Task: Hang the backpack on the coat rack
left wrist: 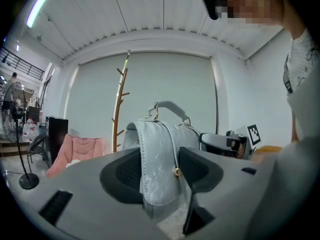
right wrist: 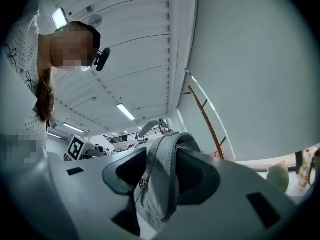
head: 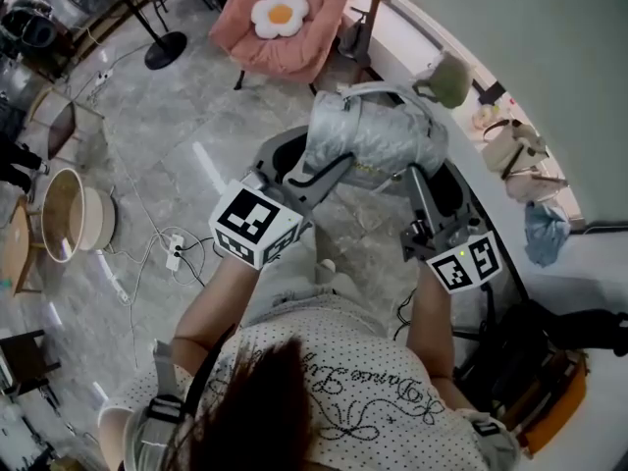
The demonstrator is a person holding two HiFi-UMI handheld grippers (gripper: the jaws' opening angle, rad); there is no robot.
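- Grey marbled floor (head: 186,126) is spread beneath the scene, and a pale wall (left wrist: 165,84) is seen behind.
- A pink chair (head: 285,47), topped with a flower-shaped cushion (head: 280,13), is placed close to the wall.
- A wooden coat rack (left wrist: 120,109) is stood upright beside the chair, behind the bag and apart from it.
- The pale grey backpack (head: 378,130) is held aloft before the person, clear of the floor.
- The left gripper (left wrist: 160,171) is clamped on the backpack at one side.
- The right gripper (right wrist: 159,176) is clenched on the backpack at the opposite side.
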